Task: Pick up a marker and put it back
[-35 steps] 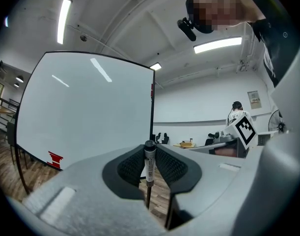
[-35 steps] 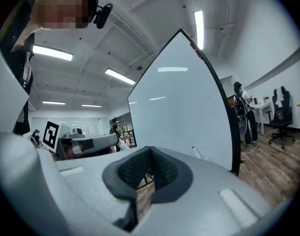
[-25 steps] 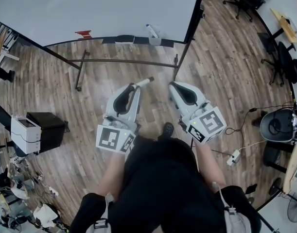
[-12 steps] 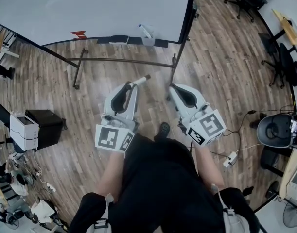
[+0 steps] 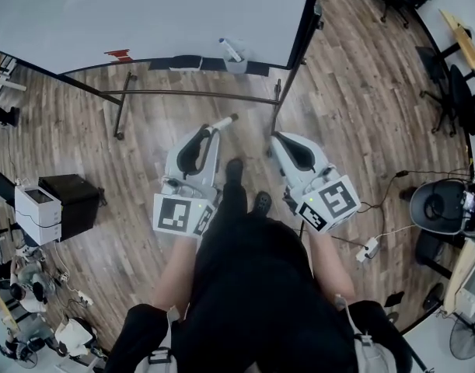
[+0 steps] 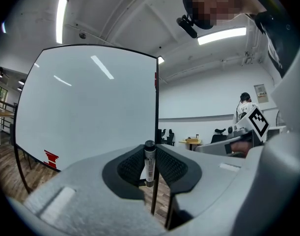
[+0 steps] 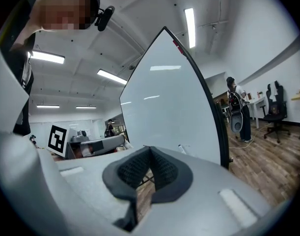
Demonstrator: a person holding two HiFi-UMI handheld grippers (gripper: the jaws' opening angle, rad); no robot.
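Now the person's shoe (image 5: 234,168) has stepped forward between the two tools, and both have eased a little nearer the whiteboard (image 5: 144,14). The left hand-held gripper (image 5: 209,130) still clamps the marker (image 5: 225,120), its end poking out toward one o'clock. The right hand-held gripper (image 5: 277,137) is closed on nothing. I judge this the carry back, with the marker holder (image 5: 237,64) on the board's ledge waiting at twelve o'clock. Edges to mind are the black cabinet (image 5: 74,199) at nine o'clock, the stand's crossbar (image 5: 198,94) and post (image 5: 295,68) ahead, and an office chair (image 5: 443,204) at three o'clock. Bare wood floor (image 5: 249,107) lies between.
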